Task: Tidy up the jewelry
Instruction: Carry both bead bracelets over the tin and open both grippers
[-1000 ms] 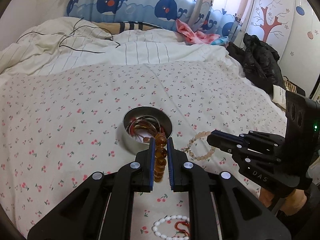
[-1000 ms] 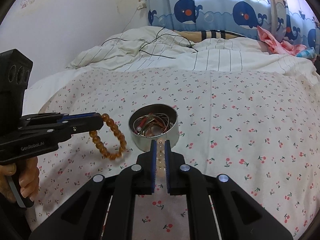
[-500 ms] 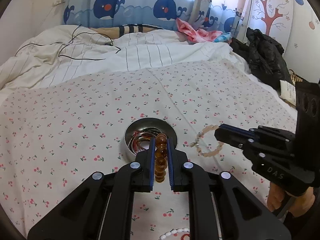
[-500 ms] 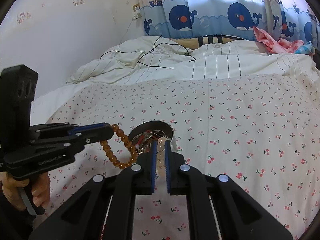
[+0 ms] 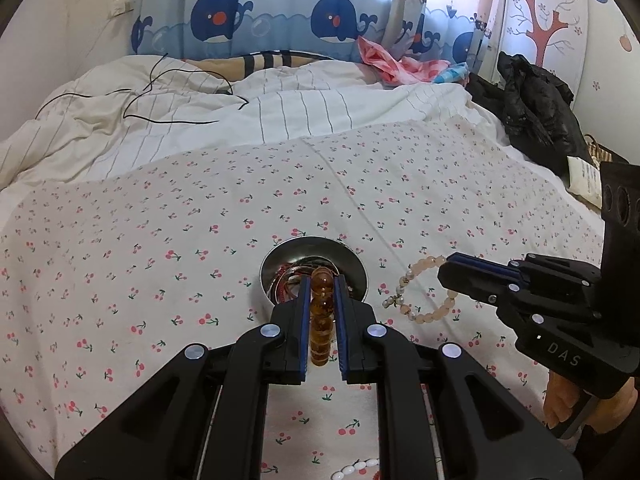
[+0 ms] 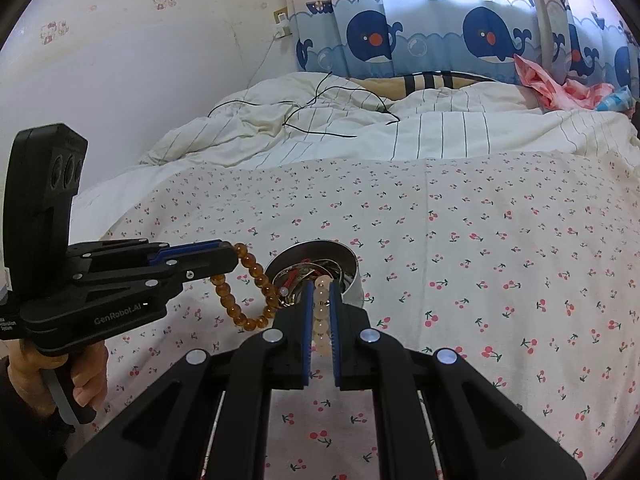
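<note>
Bed covered by a white sheet [image 5: 200,240] printed with small red cherries. A round metal tin [image 5: 352,264] sits on the sheet near the middle, already holding a tangle of red and metallic jewelry.

Left gripper [image 5: 322,284]: jaws drawn together and clamped on an amber bead bracelet [image 5: 322,320]. From the left wrist view the beads stack in a column between the blue pads; from the right wrist view the same bracelet [image 6: 248,292] hangs as a loop off the fingertips, clear of the sheet, just left of the tin. Its top beads sit in front of the tin's near rim in the left view.

Right gripper [image 6: 321,286]: jaws together, pinching a pale pink bead bracelet [image 6: 320,316]. In the left wrist view that bracelet [image 5: 424,292] dangles as a loop from the fingertips, just right of the tin and above the sheet. Whether it brushes the fabric, cannot tell.

Both grippers angle downward toward the tin from either side, near each other but apart. A hand [image 6: 86,384] grips the left tool's handle.

A strand of white oval beads [image 5: 356,467] lies on the sheet at the bottom edge of the left view, partly cut off.

Behind: a rumpled striped duvet [image 6: 440,136] with a thin black cable [image 6: 320,120] across it, and a whale-print curtain [image 6: 440,40].
</note>
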The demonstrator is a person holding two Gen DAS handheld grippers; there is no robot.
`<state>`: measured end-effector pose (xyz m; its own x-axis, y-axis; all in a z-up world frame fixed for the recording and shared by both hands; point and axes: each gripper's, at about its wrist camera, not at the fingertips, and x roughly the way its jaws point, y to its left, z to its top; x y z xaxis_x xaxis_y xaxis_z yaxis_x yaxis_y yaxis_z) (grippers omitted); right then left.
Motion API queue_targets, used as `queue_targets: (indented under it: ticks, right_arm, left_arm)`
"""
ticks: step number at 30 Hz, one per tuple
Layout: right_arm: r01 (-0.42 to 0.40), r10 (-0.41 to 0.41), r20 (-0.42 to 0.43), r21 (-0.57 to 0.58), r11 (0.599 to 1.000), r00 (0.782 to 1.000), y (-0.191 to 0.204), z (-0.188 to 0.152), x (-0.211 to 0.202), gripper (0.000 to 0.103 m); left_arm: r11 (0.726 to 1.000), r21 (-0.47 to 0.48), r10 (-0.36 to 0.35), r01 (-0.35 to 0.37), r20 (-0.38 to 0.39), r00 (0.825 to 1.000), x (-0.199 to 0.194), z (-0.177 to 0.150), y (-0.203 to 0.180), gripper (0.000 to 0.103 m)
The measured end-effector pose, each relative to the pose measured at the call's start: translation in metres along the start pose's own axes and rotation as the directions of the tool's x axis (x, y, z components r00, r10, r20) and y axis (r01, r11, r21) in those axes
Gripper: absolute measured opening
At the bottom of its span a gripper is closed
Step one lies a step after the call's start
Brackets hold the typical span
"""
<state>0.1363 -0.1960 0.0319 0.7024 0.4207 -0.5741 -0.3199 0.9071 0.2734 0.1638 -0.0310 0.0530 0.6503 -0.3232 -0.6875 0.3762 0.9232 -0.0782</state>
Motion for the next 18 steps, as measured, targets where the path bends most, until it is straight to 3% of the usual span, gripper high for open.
queue_targets:
  ticks: [6, 18]
  right_arm:
    - [-0.012, 0.012, 0.009, 0.012, 1.0, 1.0, -0.002, 0.001, -0.004, 0.009]
    - [-0.074, 0.072, 0.019, 0.096, 0.993, 0.997, -0.016, 0.003, -0.01, 0.009]
  left_arm:
    - [1.0, -0.009, 0.002, -0.001, 0.004, 1.0, -0.001, 0.002, 0.0, 0.01]
    - [0.989, -0.094, -0.114, 0.117, 0.034, 0.993, 0.006, 0.037, 0.002, 0.01]
